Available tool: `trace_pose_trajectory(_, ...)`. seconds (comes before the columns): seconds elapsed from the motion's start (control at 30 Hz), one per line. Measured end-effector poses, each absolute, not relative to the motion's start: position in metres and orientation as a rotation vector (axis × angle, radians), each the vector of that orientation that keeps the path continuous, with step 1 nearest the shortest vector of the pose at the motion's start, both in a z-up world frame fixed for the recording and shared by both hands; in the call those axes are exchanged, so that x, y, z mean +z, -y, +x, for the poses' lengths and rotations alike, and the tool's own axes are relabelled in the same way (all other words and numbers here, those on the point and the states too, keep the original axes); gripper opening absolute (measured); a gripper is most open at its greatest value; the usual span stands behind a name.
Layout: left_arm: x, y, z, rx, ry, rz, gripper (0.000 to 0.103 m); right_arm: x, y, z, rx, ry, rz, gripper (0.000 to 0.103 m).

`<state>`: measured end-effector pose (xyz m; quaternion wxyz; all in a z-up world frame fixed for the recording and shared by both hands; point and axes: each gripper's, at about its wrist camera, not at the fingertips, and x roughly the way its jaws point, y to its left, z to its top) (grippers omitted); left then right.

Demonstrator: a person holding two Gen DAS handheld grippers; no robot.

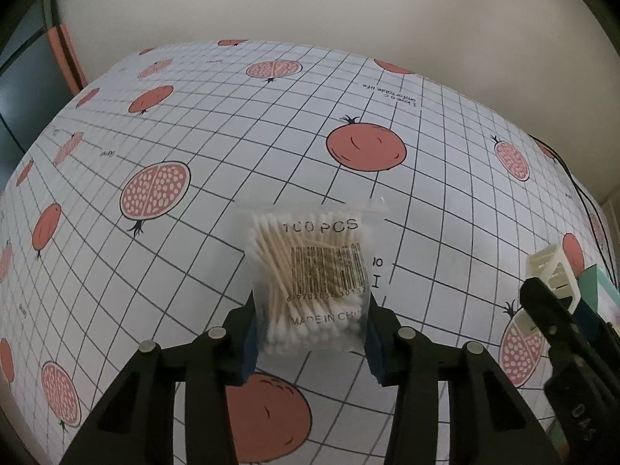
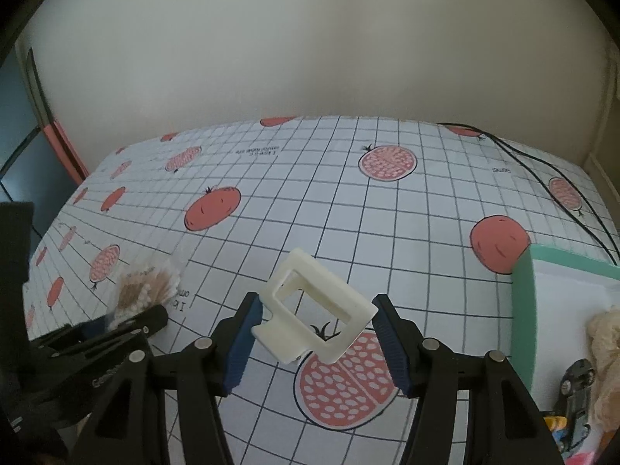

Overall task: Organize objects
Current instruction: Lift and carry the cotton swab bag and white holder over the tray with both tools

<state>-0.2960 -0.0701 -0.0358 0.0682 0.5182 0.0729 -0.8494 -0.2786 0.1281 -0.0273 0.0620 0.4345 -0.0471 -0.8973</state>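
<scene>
My left gripper (image 1: 310, 333) is shut on a clear bag of cotton swabs (image 1: 312, 271) printed "100 PCS", held upright above the tablecloth. In the right wrist view that bag of cotton swabs (image 2: 145, 290) shows at the left, in the left gripper's black fingers (image 2: 151, 319). My right gripper (image 2: 316, 333) is shut on a cream plastic frame piece (image 2: 321, 310), tilted, its blue pads pressing both sides. The same cream piece (image 1: 550, 271) appears at the right edge of the left wrist view, with the right gripper's finger (image 1: 542, 302) below it.
A table with a white grid cloth (image 2: 310, 193) printed with red pomegranates fills both views. A mint-green box (image 2: 542, 290) at the right holds a toy car (image 2: 577, 387) and a beige soft item (image 2: 608, 348). A black cable (image 2: 542, 170) runs along the far right.
</scene>
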Motion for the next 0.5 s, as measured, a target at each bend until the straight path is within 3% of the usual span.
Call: trace_pose_trajectory(0.5, -0.002, 0.057, -0.289, -2.588, -0.316, 1.519, 0.046, -0.003, -0.165, -0.268, -2.702, 0.297, 1.258, 0.062)
